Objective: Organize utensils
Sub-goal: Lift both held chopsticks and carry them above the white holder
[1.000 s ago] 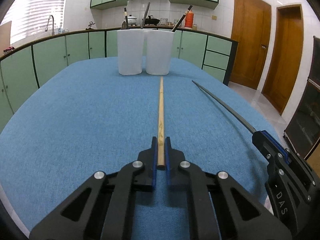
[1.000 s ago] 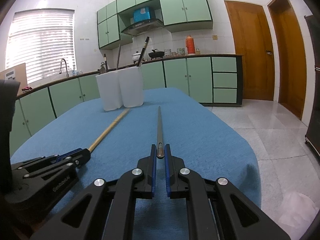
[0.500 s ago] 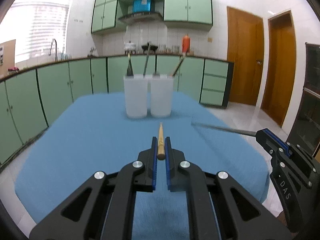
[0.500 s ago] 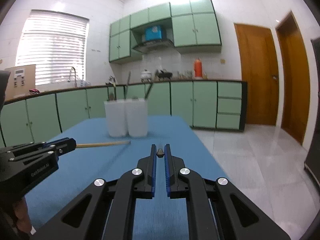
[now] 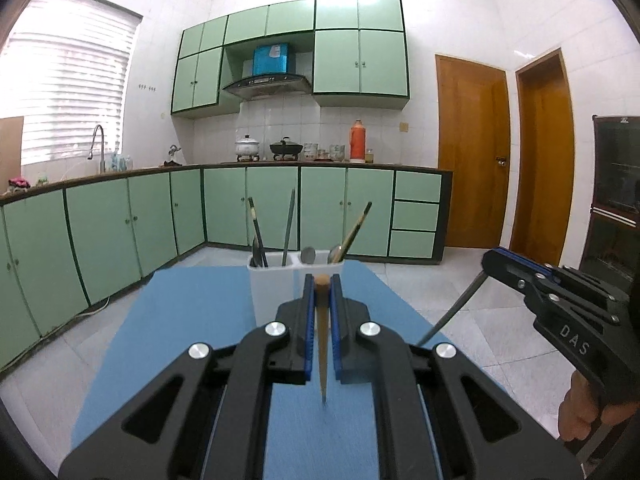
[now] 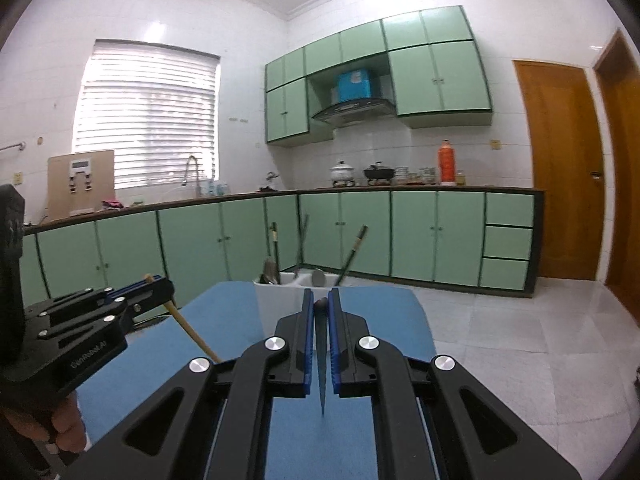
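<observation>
My left gripper [image 5: 321,280] is shut on the thick end of a wooden chopstick [image 5: 322,344], whose thin tip hangs down over the blue table [image 5: 188,320]. My right gripper [image 6: 321,294] is shut on the end of a dark chopstick [image 6: 322,364], which also points tip down. Each gripper shows in the other's view: the right gripper [image 5: 496,266] with the dark chopstick [image 5: 452,312], and the left gripper [image 6: 158,286] with the wooden chopstick [image 6: 192,330]. Ahead, at the table's far end, stands a white two-compartment holder [image 5: 276,292] [image 6: 276,300] with chopsticks and spoons in it.
Green cabinets and a counter [image 5: 240,168] with pots run behind the table. Tiled floor [image 5: 480,320] lies to the right, with wooden doors [image 5: 472,152] and a dark cabinet [image 5: 616,184] beyond. A person's hand [image 5: 580,412] holds the right gripper's handle.
Both grippers have risen, lifting the chopsticks off the table. The chopsticks, which lay flat pointing at the holder, now hang tip down. The holder sits lower in both views.
</observation>
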